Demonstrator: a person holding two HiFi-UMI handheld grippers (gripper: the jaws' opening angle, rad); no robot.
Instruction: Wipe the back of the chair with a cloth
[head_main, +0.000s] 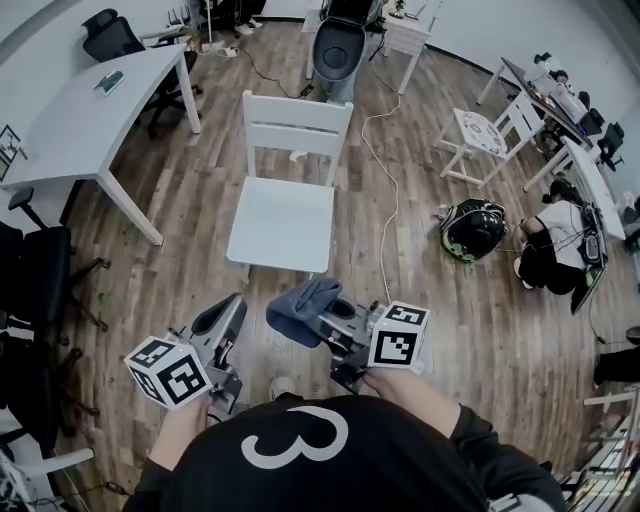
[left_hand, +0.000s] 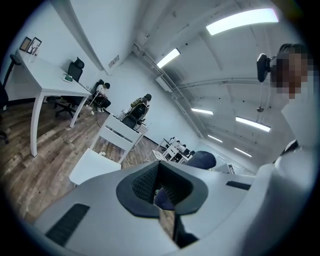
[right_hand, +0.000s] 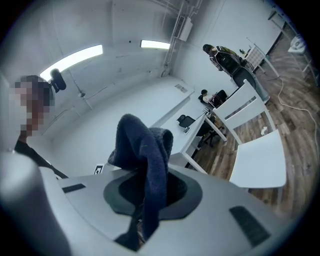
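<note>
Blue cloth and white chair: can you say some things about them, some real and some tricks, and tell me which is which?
1. The right claw holds the blue cloth. True.
2. The cloth is rubbing the back of the chair. False: it is held up on the near side of the chair, not touching it.
3. The left claw holds a cloth too. False: it is shut on nothing.
4. The chair is white. True.

White table (head_main: 70, 120) left, black office chair (head_main: 110, 35) behind it; white cable (head_main: 396, 205) across wood floor (head_main: 470, 330).
</note>
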